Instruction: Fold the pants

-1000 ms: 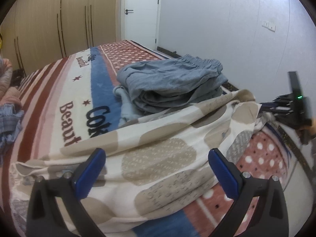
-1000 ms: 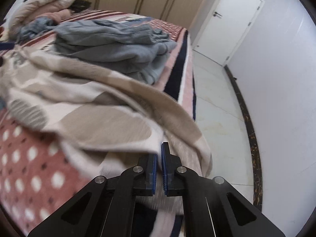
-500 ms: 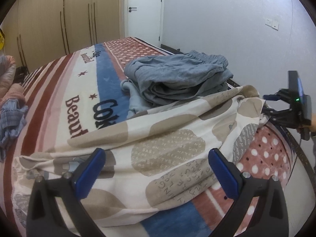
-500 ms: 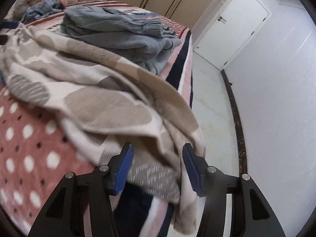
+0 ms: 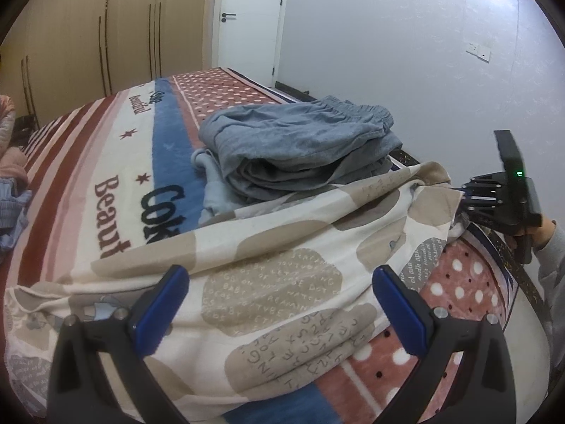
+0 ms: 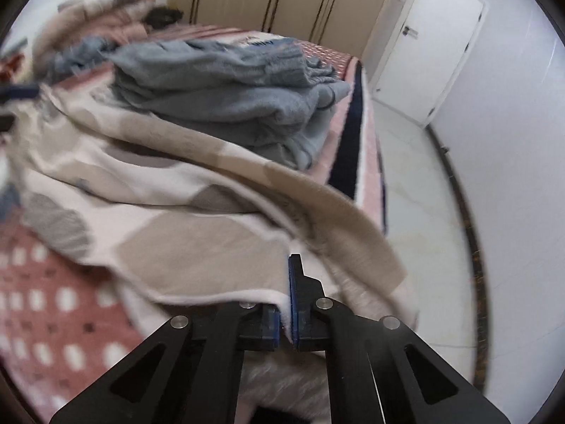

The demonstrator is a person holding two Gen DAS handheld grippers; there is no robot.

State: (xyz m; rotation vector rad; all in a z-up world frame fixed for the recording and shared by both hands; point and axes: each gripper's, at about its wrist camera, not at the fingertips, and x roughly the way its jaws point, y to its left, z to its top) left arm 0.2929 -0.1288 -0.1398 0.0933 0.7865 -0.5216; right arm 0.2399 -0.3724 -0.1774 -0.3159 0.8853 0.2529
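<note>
Left wrist view: a bed (image 5: 116, 190) fills the room's middle, covered by a striped and dotted blanket (image 5: 169, 148) with large lettering. Behind it stand tan wardrobes (image 5: 88, 46), a white door (image 5: 249, 17) and a pale wall (image 5: 406, 53) with a switch plate. A stack of folded grey clothes (image 5: 300, 148) sits on the far part of the bed. The left hand-held gripper (image 5: 282, 304) hangs low in the foreground with its blue pads spread wide, gripping nothing, just above the pants (image 5: 268, 282). The pants are cream with beige and grey patches, some printed with letters; they lie stretched across the near side of the bed, rumpled, one end reaching the right edge. There the right hand-held gripper (image 5: 466, 194) meets the cloth, held by a hand in a grey sleeve.

Right wrist view: blurred. The bed runs away to the left, a white floor (image 6: 416, 183) and the door (image 6: 434, 42) lie on the right, wardrobes (image 6: 282, 0) behind. The right hand-held gripper (image 6: 287, 314) is pinched nearly closed on a white hem of the pants (image 6: 159, 219), which drape off the bed's edge. The grey clothes (image 6: 226, 84) lie beyond them.
</note>
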